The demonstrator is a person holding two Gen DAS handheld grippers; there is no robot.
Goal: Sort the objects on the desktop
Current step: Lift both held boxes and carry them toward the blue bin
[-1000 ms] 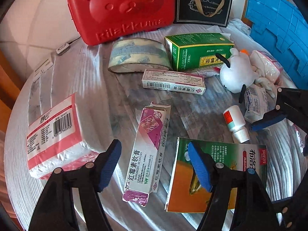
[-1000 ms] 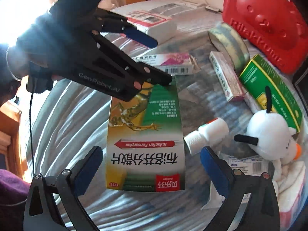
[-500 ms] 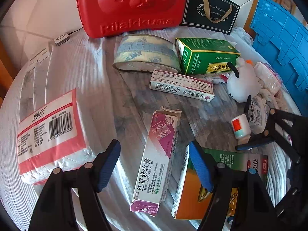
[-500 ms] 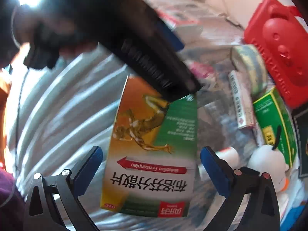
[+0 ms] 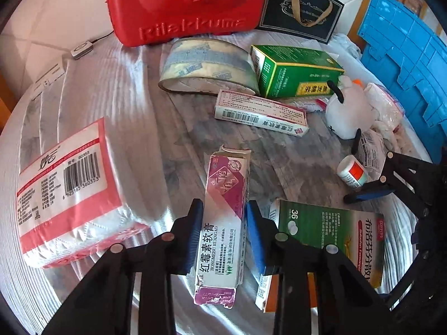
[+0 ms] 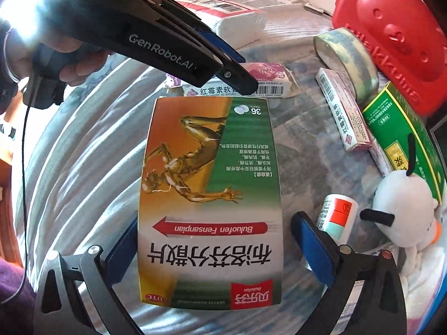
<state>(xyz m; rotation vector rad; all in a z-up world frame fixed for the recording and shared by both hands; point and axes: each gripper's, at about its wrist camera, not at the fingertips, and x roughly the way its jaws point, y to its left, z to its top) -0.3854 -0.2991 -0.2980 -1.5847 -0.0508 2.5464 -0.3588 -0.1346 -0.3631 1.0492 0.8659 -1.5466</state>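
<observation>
A long white and purple ointment box (image 5: 223, 195) lies on the grey cloth-covered table (image 5: 134, 106). My left gripper (image 5: 223, 234) points steeply down on it. Its jaws are closing, and both blue pads (image 5: 194, 231) touch the box's long sides. Just to the right lies a flat green and orange tablet box (image 6: 209, 181). My right gripper (image 6: 218, 251) hangs over its near end, open, with a fingertip on either side and a gap on the right. In the right wrist view the left gripper (image 6: 223, 67) hides part of the ointment box (image 6: 268, 75).
At the back stand a red bear-faced case (image 5: 181, 2) and a black gift bag (image 5: 301, 8). A blue crate (image 5: 405, 55) is at the right. A tissue pack (image 5: 64, 189), tape roll (image 5: 206, 67), green box (image 5: 296, 69), another long box (image 5: 259, 111), white plush (image 5: 349, 111) and small bottle (image 5: 352, 171) lie around.
The left jaws have closed in from wide open onto the ointment box. The right gripper has come down closer over the tablet box, still wide.
</observation>
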